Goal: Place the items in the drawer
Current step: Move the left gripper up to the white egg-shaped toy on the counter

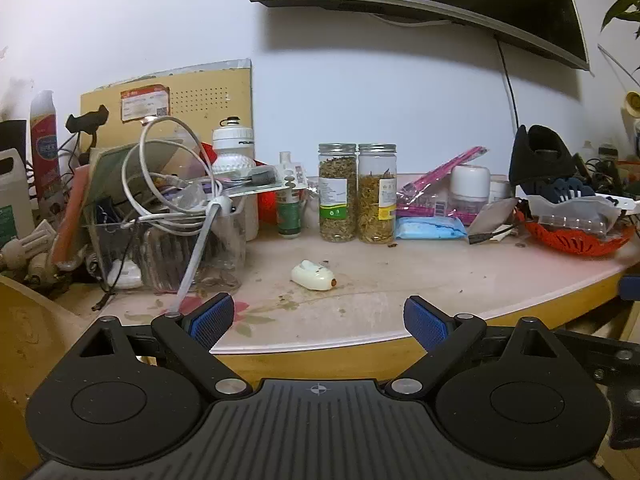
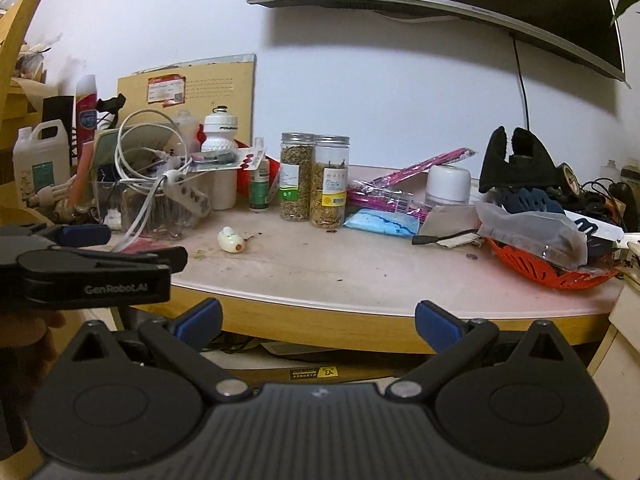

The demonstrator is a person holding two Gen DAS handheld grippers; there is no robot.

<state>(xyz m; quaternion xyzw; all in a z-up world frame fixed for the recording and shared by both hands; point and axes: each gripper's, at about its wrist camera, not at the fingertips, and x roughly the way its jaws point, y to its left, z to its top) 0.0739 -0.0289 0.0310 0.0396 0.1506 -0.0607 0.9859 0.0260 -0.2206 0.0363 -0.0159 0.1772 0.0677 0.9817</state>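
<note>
The left hand-held gripper (image 1: 318,322) is level at the near edge of the desk (image 1: 400,288), its ribbed blue pads wide apart and holding nothing. The right hand-held gripper (image 2: 318,322) sits lower and nearer, pads equally spread, empty. Just beyond the left one lies a small smooth white rounded item (image 1: 313,276) with an orange tip, on the glossy pinkish desk top. Farther back stand two clear cylindrical jars (image 1: 356,192) of dried herbs, metal-lidded, touching side by side. No drawer shows

Dim, bluish indoor light; fisheye bends edges; far clutter perhaps slightly soft.
</note>
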